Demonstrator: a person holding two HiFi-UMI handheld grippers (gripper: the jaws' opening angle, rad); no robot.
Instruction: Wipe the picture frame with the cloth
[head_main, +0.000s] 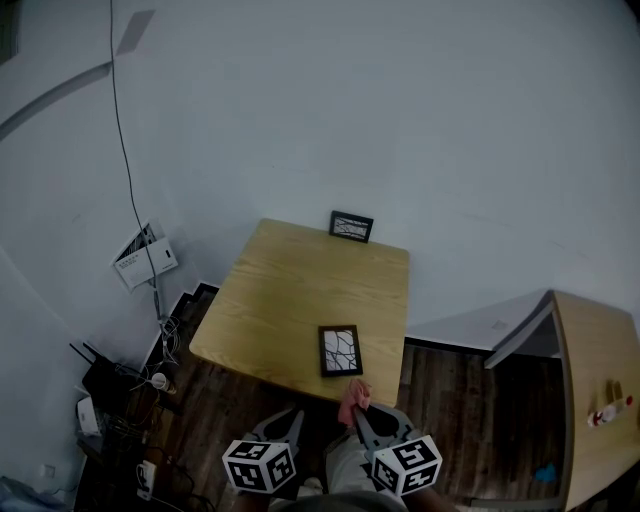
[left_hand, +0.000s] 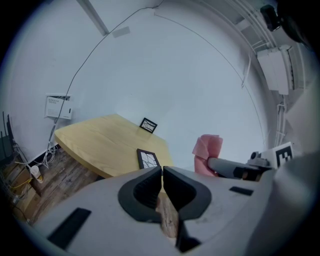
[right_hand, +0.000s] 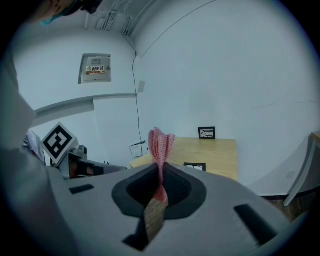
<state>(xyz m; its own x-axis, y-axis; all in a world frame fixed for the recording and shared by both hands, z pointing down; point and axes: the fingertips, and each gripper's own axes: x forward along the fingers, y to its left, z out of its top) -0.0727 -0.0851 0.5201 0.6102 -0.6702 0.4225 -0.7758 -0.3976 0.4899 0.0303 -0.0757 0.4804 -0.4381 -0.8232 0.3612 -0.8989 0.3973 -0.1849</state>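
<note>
Wooden table (head_main: 290, 290) bears near picture frame (head_main: 340, 350), far frame (head_main: 351, 226); right tongs (head_main: 361, 411) pinch cloth (head_main: 352, 394)

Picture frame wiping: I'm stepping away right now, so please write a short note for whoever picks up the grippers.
Left gripper: shut, empty.
Right gripper: shut on the pink cloth, held up at the near edge of the table.
One picture frame lies flat near that edge; a second frame stands at the far edge by the wall.
Done: cloth in hand.
Left: bring it to the frame and wipe; it touches neither yet.
</note>
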